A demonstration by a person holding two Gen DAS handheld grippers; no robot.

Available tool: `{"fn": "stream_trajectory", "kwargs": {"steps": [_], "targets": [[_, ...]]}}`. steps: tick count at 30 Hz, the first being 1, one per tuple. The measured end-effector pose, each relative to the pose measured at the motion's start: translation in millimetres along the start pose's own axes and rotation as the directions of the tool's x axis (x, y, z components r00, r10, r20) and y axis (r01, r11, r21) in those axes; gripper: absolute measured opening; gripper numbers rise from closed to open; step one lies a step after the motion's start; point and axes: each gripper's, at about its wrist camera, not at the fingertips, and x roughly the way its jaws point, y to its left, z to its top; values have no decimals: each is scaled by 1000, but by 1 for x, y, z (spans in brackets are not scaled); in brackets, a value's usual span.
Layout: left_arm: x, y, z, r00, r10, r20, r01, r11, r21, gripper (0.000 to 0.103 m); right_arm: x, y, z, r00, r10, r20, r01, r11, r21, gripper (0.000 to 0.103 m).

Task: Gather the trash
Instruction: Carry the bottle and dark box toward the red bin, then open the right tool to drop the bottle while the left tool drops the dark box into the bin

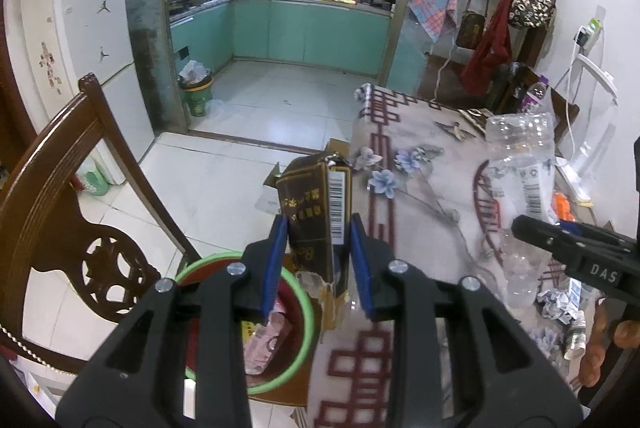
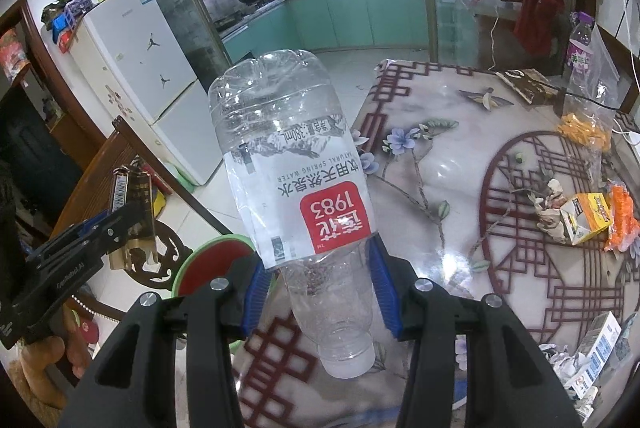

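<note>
Brown carton (image 1: 316, 212) is clamped upright in the left claw (image 1: 319, 260) above the bin (image 1: 305, 324) at 7 o'clock, while the right claw (image 2: 320, 292) grips the inverted bottle (image 2: 296, 164) over the counter (image 2: 460, 156).

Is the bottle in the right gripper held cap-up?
No, the plastic bottle is upside down in the right gripper, cap toward the camera.

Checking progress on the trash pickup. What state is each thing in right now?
Left gripper: jaws shut on the dark carton.
Dark carton: torn open, held upright.
Right gripper: jaws shut on the bottle.
Bottle: empty, capped, held upside down.
Bin: open, trash inside.
</note>
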Motion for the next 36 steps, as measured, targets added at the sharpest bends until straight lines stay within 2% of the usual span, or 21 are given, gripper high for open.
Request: {"fn": "stream_trajectory", "kwargs": {"steps": [11, 18, 36], "targets": [[9, 31, -7, 999, 36, -22, -37, 998, -49, 31, 15, 35, 6, 999, 38, -15, -38, 999, -30, 45], [15, 55, -15, 997, 66, -50, -71, 993, -93, 31, 33, 53, -2, 996, 60, -72, -65, 996, -63, 45], [31, 95, -14, 989, 126, -80, -135, 983, -121, 31, 80, 100, -5, 977, 89, -193, -118, 982, -149, 45]]}}
